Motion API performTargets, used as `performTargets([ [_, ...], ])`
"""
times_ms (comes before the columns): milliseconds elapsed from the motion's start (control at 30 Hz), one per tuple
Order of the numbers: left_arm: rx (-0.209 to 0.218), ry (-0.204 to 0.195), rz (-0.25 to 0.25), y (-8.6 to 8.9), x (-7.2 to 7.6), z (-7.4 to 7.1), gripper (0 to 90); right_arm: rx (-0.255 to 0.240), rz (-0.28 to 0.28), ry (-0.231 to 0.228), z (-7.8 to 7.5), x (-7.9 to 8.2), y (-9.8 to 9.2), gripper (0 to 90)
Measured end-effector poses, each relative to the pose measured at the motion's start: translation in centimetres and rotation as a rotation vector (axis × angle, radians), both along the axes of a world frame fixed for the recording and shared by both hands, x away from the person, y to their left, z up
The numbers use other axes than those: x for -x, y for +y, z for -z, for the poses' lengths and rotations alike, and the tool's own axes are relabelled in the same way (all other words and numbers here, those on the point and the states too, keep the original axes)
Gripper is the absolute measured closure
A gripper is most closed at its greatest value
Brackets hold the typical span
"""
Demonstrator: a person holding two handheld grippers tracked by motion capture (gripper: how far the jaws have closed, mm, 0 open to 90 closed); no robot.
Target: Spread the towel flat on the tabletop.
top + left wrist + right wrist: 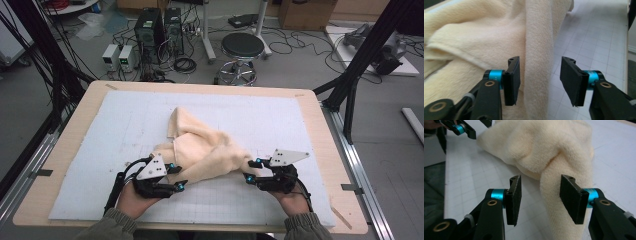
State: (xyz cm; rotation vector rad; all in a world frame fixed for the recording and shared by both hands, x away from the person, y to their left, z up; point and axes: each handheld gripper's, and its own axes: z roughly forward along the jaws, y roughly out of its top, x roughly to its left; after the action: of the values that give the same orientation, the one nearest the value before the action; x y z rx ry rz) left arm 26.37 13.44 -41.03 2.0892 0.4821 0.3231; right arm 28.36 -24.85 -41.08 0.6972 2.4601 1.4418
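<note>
Towel (200, 147) crumpled mid-mat (310, 125), near edge. Left gripper (176, 176) at its near-left corner, right gripper (251, 170) at near-right; towel folds between both part-open jaws, unpinched. Stool (242, 47) beyond table (70, 145).

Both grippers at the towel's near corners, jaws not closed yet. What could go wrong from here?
1. In the left gripper, the towel fold sits against one pad, with a gap at the other; it may slip out on closing.
2. The right gripper straddles a thick, rolled corner and may pinch several layers.
3. The towel is crumpled, so lifting could drag the whole heap.
</note>
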Motion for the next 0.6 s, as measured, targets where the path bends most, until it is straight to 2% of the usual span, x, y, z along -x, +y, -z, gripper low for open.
performTargets([
  [33,-0.003,0.005,0.004,-0.3,-0.2,0.2,54.8,0.007,0.003,0.007,0.2,-0.1,0.1,52.4],
  [133,-0.032,0.009,0.013,-1.0,-0.8,0.7,63.0,0.044,0.014,-0.008,0.8,-1.0,0.5,53.4],
  [233,-0.055,0.029,0.012,-1.4,-1.3,1.1,72.6,0.055,0.013,-0.004,1.2,-1.9,1.0,57.6],
  [300,-0.066,0.036,0.016,-1.5,-1.7,1.2,78.1,0.069,0.015,-0.007,1.5,-2.4,1.4,63.6],
  [500,-0.05,0.028,-0.006,-1.1,-1.6,0.8,82.5,0.088,-0.002,-0.013,1.8,-3.1,1.9,85.0],
  [600,-0.044,0.016,-0.01,-0.8,-1.4,0.4,82.7,0.082,-0.009,-0.012,1.6,-2.8,1.7,88.2],
])
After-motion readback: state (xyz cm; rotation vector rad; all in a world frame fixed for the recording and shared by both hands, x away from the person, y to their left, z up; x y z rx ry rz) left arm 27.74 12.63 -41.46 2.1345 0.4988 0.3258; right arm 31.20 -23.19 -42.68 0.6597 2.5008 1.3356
